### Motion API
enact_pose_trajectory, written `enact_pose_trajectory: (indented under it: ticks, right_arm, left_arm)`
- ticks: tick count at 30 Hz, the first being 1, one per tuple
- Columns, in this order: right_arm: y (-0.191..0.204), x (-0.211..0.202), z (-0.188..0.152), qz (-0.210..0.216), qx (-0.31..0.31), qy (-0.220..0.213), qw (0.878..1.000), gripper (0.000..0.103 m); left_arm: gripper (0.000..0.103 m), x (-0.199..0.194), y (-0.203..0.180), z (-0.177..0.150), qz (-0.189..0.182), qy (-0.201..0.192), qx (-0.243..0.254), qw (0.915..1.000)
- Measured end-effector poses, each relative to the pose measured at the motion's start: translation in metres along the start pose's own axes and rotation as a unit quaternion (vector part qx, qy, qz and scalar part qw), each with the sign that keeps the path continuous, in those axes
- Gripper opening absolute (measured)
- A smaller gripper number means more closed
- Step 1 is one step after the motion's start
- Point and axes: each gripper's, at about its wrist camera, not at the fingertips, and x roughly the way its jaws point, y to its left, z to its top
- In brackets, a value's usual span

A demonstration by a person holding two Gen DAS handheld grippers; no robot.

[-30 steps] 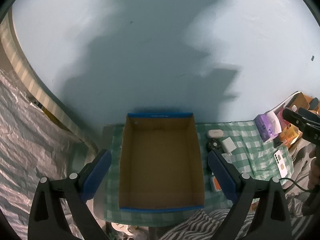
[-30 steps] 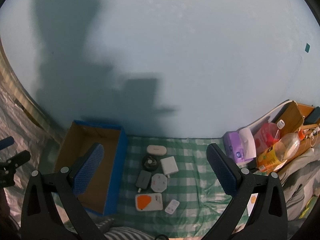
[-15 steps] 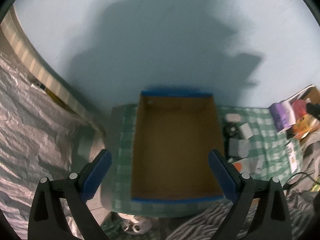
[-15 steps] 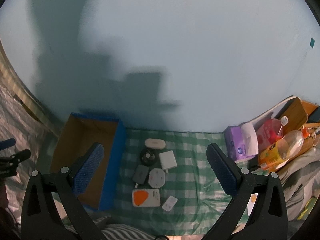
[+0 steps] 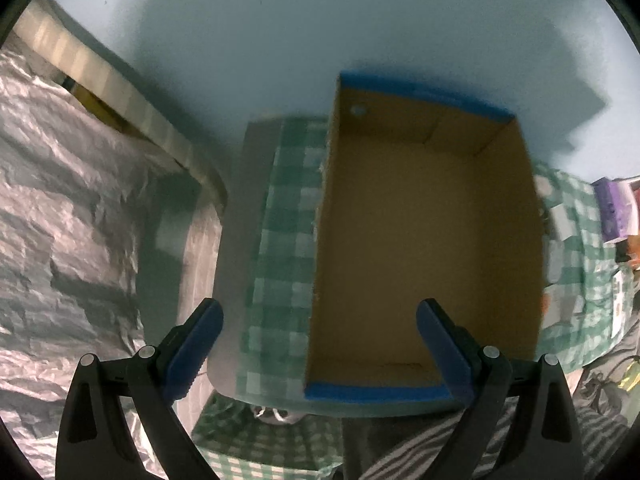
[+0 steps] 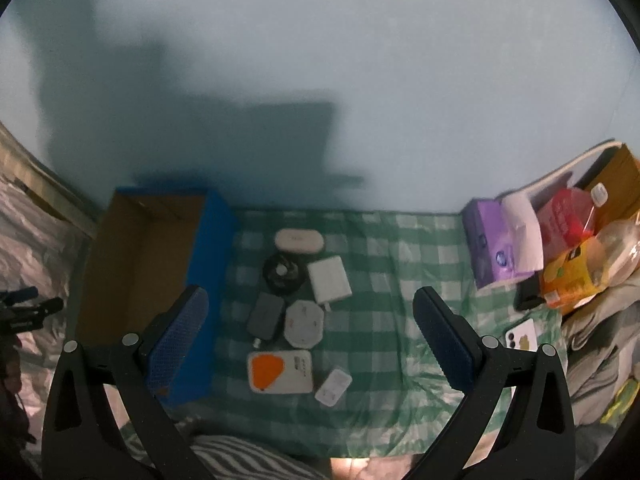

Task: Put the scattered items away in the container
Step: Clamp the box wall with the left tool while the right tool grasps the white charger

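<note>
Cardboard box empty, sorting not begun

Cardboard box (image 6: 136,264), blue-edged, stood open on the green checked cloth (image 6: 380,280); nothing lay inside it. Right gripper (image 6: 310,340) hovered with fingers spread wide, empty, above the cluster just right of the box. Nearest the box's front corner: orange-and-white device (image 6: 278,372) and small white case (image 6: 333,386). Beyond, grey adapter (image 6: 265,317) and white plug (image 6: 304,323), touching. Further along the box wall: black round item (image 6: 282,272), white charger (image 6: 329,278), white oval case (image 6: 299,240). Left gripper (image 5: 318,352) also spread, empty, straddling the box's near-left corner. Judged: approach stage. Next move calls for lowering the right gripper onto one near piece and closing.
</note>
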Motion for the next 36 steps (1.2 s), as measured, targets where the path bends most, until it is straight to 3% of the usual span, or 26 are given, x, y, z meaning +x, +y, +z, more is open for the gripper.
enact_pose_trajectory:
  ticks: [10,12,14,21,24,27,36]
  right_arm:
    - [-0.012,0.056,-0.025,-0.009,0.011,0.068,0.998,0.102]
    - [-0.013,0.066,-0.031,-0.008,0.012,0.079,0.997,0.102]
    - [-0.014,0.079,-0.038,-0.011,0.015,0.092,0.996,0.102]
    - [-0.021,0.106,-0.061,-0.024,0.022,0.134,0.991,0.099]
    - [-0.025,0.117,-0.072,-0.027,0.026,0.150,0.988,0.099]
    - [-0.033,0.131,-0.082,-0.026,0.040,0.169,0.984,0.094]
    - [-0.059,0.166,-0.112,0.013,0.111,0.223,0.968,0.074]
  left_arm:
    - [0.095,0.056,0.008,-0.006,-0.001,0.062,0.000,0.9981]
    - [0.083,0.065,0.011,-0.008,0.000,0.079,-0.005,0.9968]
    - [0.080,0.071,0.014,-0.010,0.002,0.092,-0.006,0.9958]
    - [0.033,0.074,0.018,-0.016,0.007,0.108,-0.001,0.9941]
    - [0.020,0.074,0.018,-0.018,-0.013,0.113,-0.006,0.9935]
    - [0.013,0.072,0.013,-0.020,-0.012,0.114,0.006,0.9933]
    - [0.007,0.065,0.012,-0.024,-0.019,0.117,0.013,0.9928]
